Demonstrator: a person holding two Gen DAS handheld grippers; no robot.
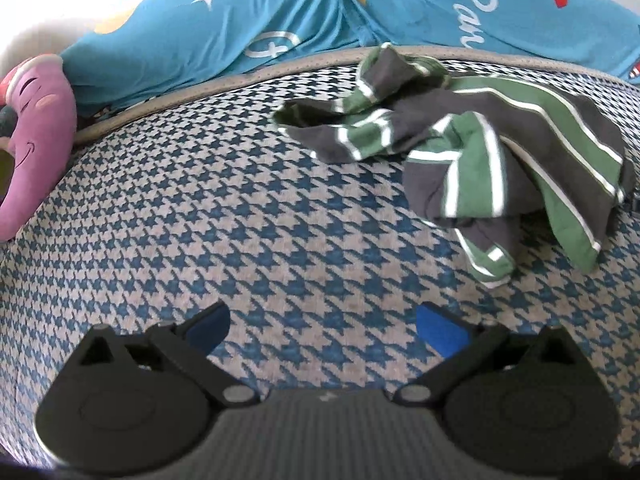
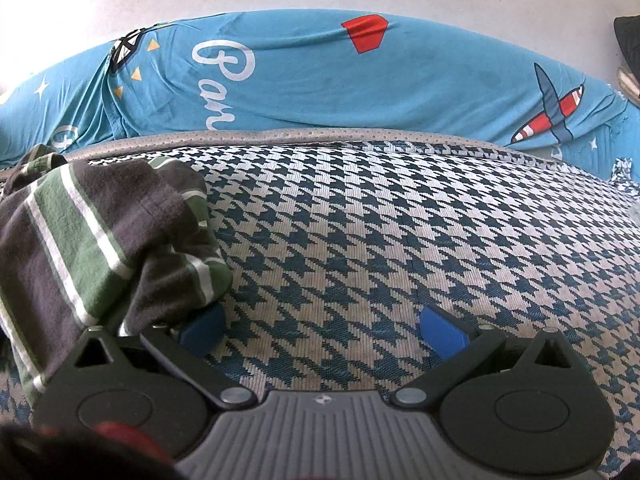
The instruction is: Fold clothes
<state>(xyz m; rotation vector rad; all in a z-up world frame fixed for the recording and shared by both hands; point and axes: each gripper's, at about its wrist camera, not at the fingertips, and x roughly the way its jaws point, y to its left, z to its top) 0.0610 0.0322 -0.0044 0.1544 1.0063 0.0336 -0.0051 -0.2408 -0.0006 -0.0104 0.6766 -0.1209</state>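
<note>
Houndstooth bedding [image 1: 240,208] carried a crumpled striped garment [image 1: 472,136] at upper right of the left wrist view, its length running left to right. It lay well apart from the left gripper [image 1: 322,326], whose fingers stood apart and empty. It crowded the right gripper [image 2: 322,330], likewise spread, from lower left, touching its left finger; the right seemed nearer.

Both black two-finger grippers w/ blue pads sit low & level, jaws spread wide w/ nothing between them: the left gripper [image 1: 323,322] is pointed fwd, and the right gripper [image 2: 323,326] is angled the same way, its left pad [image 2: 202,328] partly covered.
</note>
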